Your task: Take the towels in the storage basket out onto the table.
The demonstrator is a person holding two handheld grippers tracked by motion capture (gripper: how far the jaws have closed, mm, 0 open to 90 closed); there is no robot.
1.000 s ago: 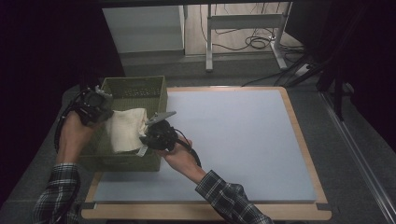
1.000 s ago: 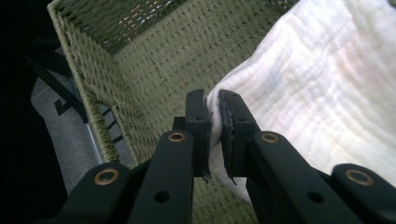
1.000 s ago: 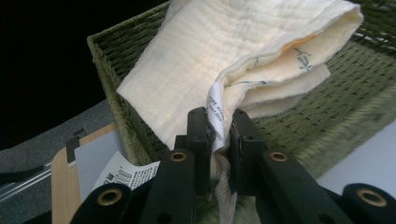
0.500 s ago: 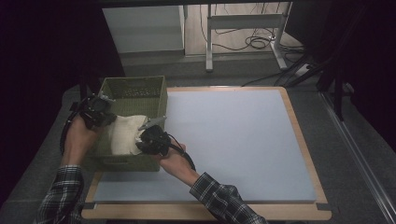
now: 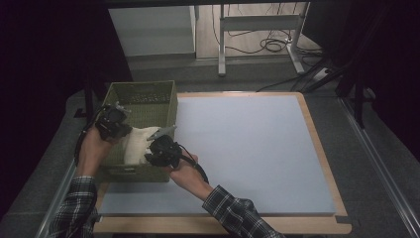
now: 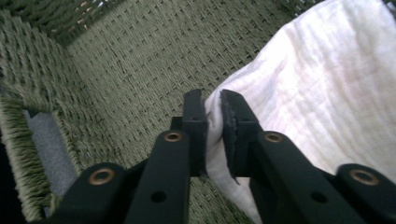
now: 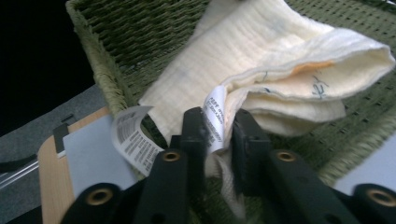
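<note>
Nearest the person, the right hand-held gripper (image 5: 157,151) sits at the near wall of the basket (image 5: 168,101), on the side toward the mat. Its jaws stand a little apart with a fold of the cloth (image 5: 136,144) and its care label (image 7: 215,116) between them. They have just been opening, so the pads no longer look pressed on the fabric. A second label (image 7: 133,133) hangs over the basket's rim.

Farther in, the left hand-held gripper (image 5: 115,124) is at the basket's outer wall, lower than a second ago. Its jaws have also just been opening. A thin edge of cloth (image 6: 299,93) lies in the narrow gap, and whether the pads pinch it cannot be told for sure; it looks loose.

The cloth now rests folded inside the basket, bunched against the near wall. It sat higher, above the rim, a second ago. That suggests it has been set down and is being let go.

The woven walls close in on both grippers, so straight up is the free way out. Beyond the basket, the mat (image 5: 247,148) on the worktop (image 5: 322,148) lies open.
</note>
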